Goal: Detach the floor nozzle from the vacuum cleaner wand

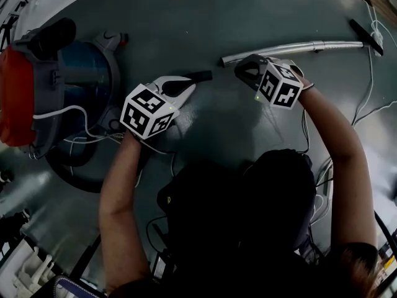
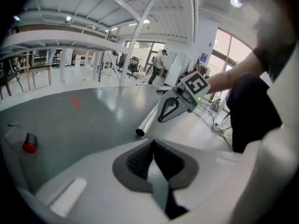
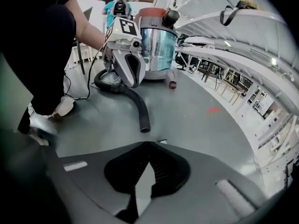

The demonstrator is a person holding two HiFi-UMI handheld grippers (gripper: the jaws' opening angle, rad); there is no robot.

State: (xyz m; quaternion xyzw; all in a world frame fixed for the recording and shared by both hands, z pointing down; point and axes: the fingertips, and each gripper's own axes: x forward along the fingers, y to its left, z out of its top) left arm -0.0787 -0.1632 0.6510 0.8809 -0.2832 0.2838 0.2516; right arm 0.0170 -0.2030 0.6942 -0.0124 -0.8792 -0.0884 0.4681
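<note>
Left gripper [image 2: 154, 160] and right gripper [image 3: 144, 168]: each pair of jaws is closed together with nothing between them. The silver wand [image 1: 291, 48] lies flat on the grey floor [image 1: 248, 17], just beyond the right gripper, its near end open. The black hose [image 3: 135, 101] lies apart from it.

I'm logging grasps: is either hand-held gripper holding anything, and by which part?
Nothing is held: the left hand-held gripper and the right hand-held gripper are both shut on nothing.

The wand [image 1: 291, 47] is a silver tube lying flat on the floor, its near end open. The nozzle [image 1: 366, 36], black and narrow, lies at its far end; whether they are joined is unclear.
</note>
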